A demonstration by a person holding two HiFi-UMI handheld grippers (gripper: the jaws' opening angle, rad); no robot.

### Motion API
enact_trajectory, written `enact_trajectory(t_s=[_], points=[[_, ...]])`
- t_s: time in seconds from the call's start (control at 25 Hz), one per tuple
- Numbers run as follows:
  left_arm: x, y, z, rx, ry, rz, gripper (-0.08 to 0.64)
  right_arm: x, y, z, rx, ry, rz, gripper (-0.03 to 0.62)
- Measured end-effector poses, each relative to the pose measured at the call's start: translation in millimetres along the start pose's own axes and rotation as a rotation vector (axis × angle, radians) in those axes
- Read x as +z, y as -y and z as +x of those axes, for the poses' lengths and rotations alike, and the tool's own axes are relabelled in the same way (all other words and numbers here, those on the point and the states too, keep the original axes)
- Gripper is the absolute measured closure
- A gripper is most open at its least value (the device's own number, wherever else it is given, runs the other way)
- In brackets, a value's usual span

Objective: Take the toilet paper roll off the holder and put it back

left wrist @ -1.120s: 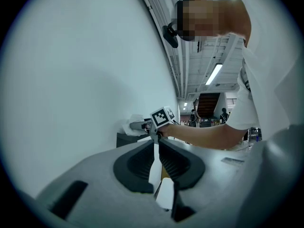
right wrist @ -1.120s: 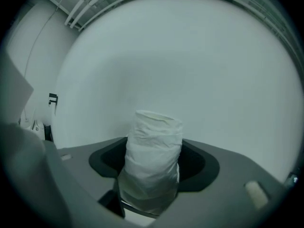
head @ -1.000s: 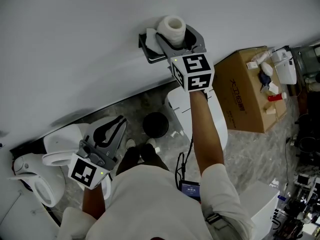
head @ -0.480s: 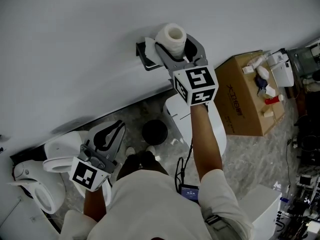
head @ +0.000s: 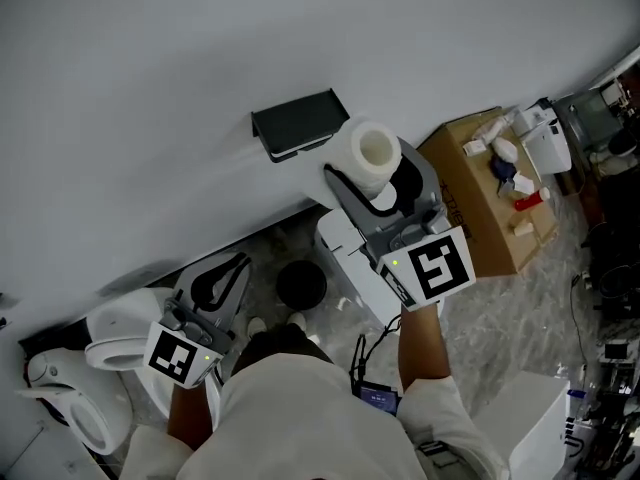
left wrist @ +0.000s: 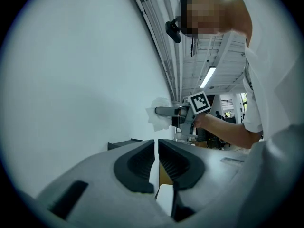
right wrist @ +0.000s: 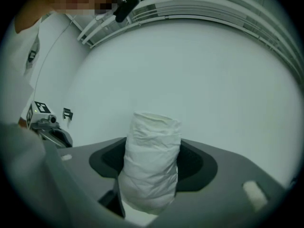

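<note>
White toilet paper roll (head: pixel 372 150) sat clamped in the right claw (head: pixel 368 170), apart from the holder (head: pixel 298 123); the left claw (head: pixel 222 273) was closed, empty.

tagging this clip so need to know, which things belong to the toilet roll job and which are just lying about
Job: toilet paper roll, clamped in the right gripper; empty black holder on the wall.
Lying about: toilet, round black bin, cardboard box.

The head view looks steeply down on the holder (head: pixel 298 123) from above. Both gripper views look level, close behind their jaws; the left also shows the holder.
</note>
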State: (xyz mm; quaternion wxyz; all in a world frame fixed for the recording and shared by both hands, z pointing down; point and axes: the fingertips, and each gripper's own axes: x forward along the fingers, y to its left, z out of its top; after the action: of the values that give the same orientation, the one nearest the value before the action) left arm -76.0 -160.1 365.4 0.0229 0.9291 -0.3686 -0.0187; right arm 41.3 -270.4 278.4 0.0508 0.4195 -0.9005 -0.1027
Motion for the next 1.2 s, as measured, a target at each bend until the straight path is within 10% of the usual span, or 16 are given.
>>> enact_trajectory(t_s=[0.48, 1.2], points=[[3.8, 14.8, 7.9, -0.027, -0.003, 0.028, 0.535, 1.2, -48.0, -104.5, 0.007, -0.048, 0.036, 0.282], [6.1, 21.4, 9.5, -0.046, -0.013, 0.012, 0.555, 3.5, -51.7, -106.3, 0.018, -0.025, 0.070, 0.282]])
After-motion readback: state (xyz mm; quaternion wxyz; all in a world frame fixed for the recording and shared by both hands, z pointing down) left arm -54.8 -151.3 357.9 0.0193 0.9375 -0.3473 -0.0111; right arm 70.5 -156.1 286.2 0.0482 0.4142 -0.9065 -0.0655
